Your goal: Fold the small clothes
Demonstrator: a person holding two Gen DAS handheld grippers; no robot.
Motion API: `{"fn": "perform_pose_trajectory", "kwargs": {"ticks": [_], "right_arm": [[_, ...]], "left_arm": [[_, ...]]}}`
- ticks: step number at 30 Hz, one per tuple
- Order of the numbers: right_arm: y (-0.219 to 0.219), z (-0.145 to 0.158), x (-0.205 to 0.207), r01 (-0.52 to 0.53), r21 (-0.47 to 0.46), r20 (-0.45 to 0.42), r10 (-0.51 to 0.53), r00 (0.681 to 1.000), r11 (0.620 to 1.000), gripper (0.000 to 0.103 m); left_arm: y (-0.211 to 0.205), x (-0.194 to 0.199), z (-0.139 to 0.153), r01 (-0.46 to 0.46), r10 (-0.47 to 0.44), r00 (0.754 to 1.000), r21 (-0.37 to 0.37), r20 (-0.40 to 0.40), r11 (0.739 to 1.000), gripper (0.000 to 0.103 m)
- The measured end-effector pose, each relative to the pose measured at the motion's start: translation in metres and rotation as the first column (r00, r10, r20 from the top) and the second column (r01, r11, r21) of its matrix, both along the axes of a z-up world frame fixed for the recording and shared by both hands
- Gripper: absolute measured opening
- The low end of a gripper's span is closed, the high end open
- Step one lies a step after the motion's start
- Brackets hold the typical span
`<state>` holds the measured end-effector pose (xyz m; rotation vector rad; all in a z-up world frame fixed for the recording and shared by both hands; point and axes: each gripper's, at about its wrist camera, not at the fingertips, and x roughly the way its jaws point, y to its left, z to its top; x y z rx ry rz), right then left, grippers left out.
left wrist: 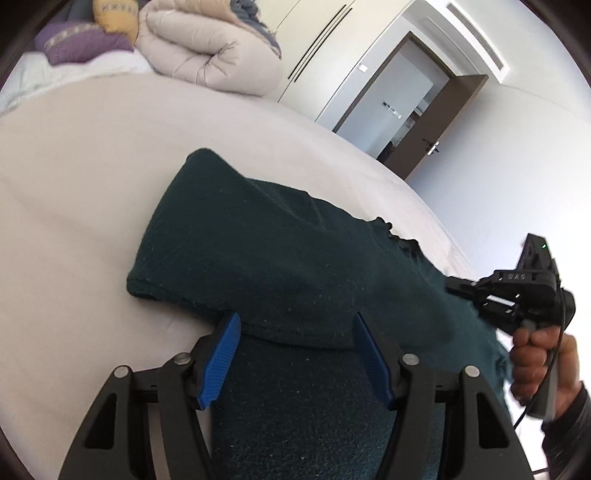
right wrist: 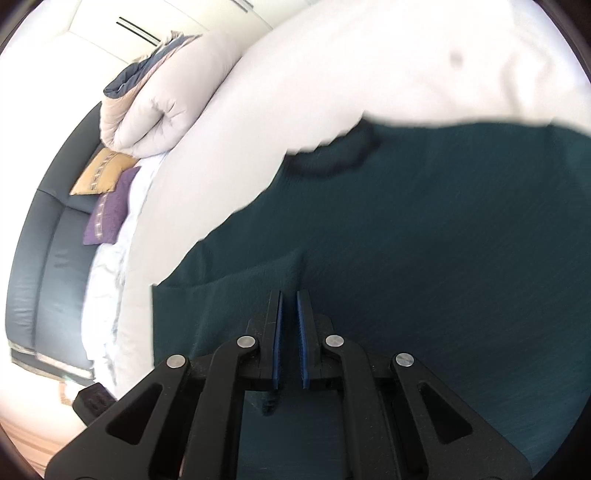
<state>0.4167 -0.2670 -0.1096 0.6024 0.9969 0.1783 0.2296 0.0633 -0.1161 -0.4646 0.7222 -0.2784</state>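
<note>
on my left wrist feed i see the dark teal knit garment [left wrist: 295,266] lying on the pale beige bed sheet [left wrist: 81,206], one part folded over another so a doubled edge runs across just ahead of my fingers. my left gripper [left wrist: 295,354] is spread wide, its blue ribbed pads [left wrist: 221,362] apart on either side of the cloth's near portion, clamping nothing that i can see. at the right edge of that view the right gripper [left wrist: 513,295] shows from the side, held in the person's right hand [left wrist: 535,365], its front end at the garment's right edge.

on the right wrist feed the right gripper [right wrist: 290,332] has its blue pads almost together with a thin slit between; the garment [right wrist: 406,240] fills the view ahead and is blurred, and i cannot tell whether cloth is pinched in that slit.

farther up the bed sit a rolled beige quilt [left wrist: 207,48], a purple cushion [left wrist: 77,42] and a yellow cushion [left wrist: 114,16]. a brown door [left wrist: 439,125] stands open beyond the bed.
</note>
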Motion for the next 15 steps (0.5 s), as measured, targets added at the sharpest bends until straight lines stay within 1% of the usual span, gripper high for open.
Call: {"fn": "perform_pose_trajectory", "kwargs": {"ticks": [2,4,5,6,7,8,10,12,13,15], "right_arm": [[-0.018,0.000,0.000,0.048,0.004,-0.010,-0.048,0.999,0.999,0.002],[-0.036,-0.004,0.001,0.096,0.006,-0.024,-0.096,0.995,0.995,0.002],[-0.040,-0.007,0.001,0.100,0.024,-0.035,-0.099,0.994,0.995,0.002],[-0.039,-0.010,0.002,0.071,0.058,-0.040,-0.069,0.997,0.996,0.002],[-0.055,-0.016,-0.009,0.036,0.095,-0.045,-0.032,0.998,0.995,0.002],[-0.048,-0.022,-0.008,-0.008,0.142,-0.071,0.018,0.997,0.990,0.002],[-0.030,-0.030,-0.007,-0.062,0.146,-0.115,0.079,0.990,0.987,0.003],[-0.009,-0.037,-0.001,-0.097,0.148,-0.116,0.115,0.987,0.984,0.004],[-0.003,-0.040,0.001,-0.103,0.151,-0.124,0.122,0.985,0.983,0.008],[0.007,-0.051,0.007,-0.103,0.207,-0.145,0.135,0.980,0.973,0.024]], "left_arm": [[-0.006,-0.003,0.003,-0.001,0.001,1.000,0.023,0.019,1.000,0.066],[-0.005,-0.007,0.006,-0.009,0.009,0.999,0.012,0.045,1.000,0.066],[0.000,-0.003,0.005,-0.014,0.014,0.999,0.006,0.050,1.000,0.067],[0.002,-0.001,0.004,-0.018,0.018,0.999,0.000,0.052,1.000,0.067],[0.005,0.005,0.003,-0.018,0.018,0.999,-0.002,0.050,1.000,0.067],[0.005,0.005,0.002,-0.018,0.018,0.998,-0.001,0.052,1.000,0.067],[0.005,0.005,0.003,-0.015,0.015,0.998,0.000,0.061,1.000,0.067],[0.007,0.002,0.003,-0.018,0.018,0.998,-0.001,0.066,1.000,0.067],[0.009,0.001,0.003,-0.019,0.019,0.997,-0.005,0.068,1.000,0.067],[0.012,-0.002,0.003,-0.022,0.024,0.997,-0.019,0.080,1.000,0.068]]}}
